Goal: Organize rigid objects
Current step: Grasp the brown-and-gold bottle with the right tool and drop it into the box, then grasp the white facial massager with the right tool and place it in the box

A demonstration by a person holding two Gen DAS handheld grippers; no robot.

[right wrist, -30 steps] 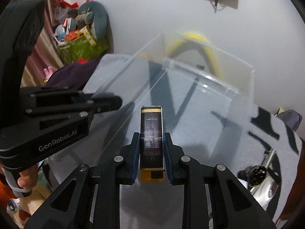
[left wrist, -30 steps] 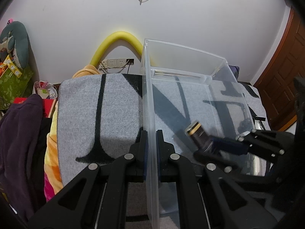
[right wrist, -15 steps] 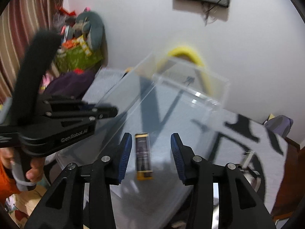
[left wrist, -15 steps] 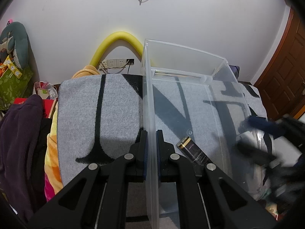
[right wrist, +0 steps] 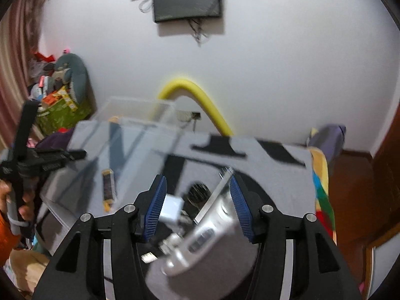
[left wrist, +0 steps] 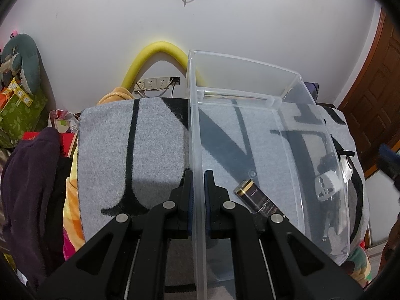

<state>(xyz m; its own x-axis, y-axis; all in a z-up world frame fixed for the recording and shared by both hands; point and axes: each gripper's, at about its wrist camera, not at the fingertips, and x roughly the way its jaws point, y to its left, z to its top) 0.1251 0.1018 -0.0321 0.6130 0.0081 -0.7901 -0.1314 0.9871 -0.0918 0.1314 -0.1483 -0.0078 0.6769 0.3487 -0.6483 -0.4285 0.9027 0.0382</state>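
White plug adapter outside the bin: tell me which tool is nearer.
Right. The right tool hovers over the white plug adapter, jaws opening around nothing. The left tool clamps the clear bin's far wall.

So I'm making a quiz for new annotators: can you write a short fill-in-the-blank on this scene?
1. The left gripper is shut on the ____ of the clear plastic bin.
2. The black-and-gold battery lies ____ the bin.
3. The white plug adapter sits ____ the bin, on the grey blanket.
4. Behind the bin, a ____ foam tube arches against the wall.

Missing words: wall; inside; outside; yellow
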